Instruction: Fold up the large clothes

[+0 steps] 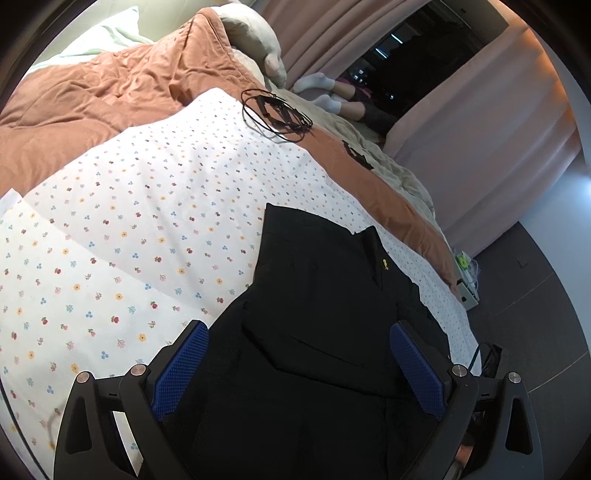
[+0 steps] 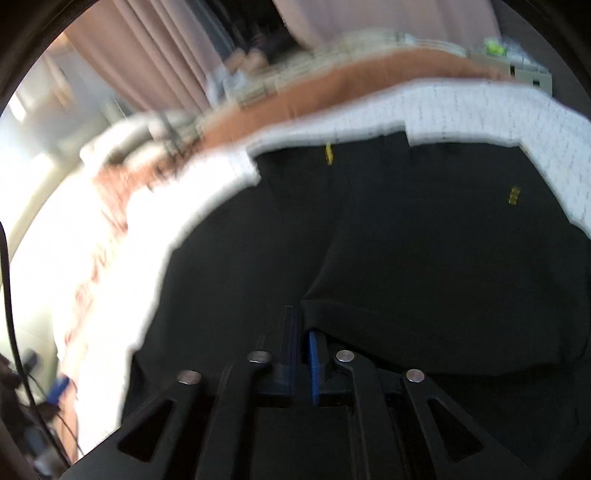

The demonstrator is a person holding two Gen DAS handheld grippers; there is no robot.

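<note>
1. Right gripper (image 2: 303,334) closed tight on a folded edge of the black garment (image 2: 424,240), blue pads (image 2: 314,354) nearly meeting with cloth pinched between; grip apparently taken to carry that layer over the rest of the cloth.
2. Left gripper (image 1: 295,365) spread wide, blue pads (image 1: 181,365) well apart, nothing held; poised low over the near end of the black garment (image 1: 325,332), seemingly ready to pin or take a second edge.
3. Garment laid dark and partly doubled on the floral sheet (image 1: 129,221), toward the bed's right edge; collar and small yellow emblem (image 1: 384,263) pointing to the far end, overlapping layers visible nearer the grippers.
4. Right wrist view blurred, fine detail of the fold uncertain; second yellow mark (image 2: 513,195) visible on the upper layer.
5. Beyond the sheet, rust-coloured duvet (image 1: 110,96) bunched across the bed's far left, pale pillow (image 1: 251,33) at the far corner.
6. Coil of black cable (image 1: 277,112) resting at the sheet's far edge, well apart from the garment; no likely obstacle to the fold.
7. Socked feet (image 1: 321,88) of another person seen past the far right corner, pink curtains (image 1: 480,103) behind.
8. Small clutter (image 1: 467,273) on the floor beside the bed's right edge; risk judged to lie in cloth sliding off that side.
</note>
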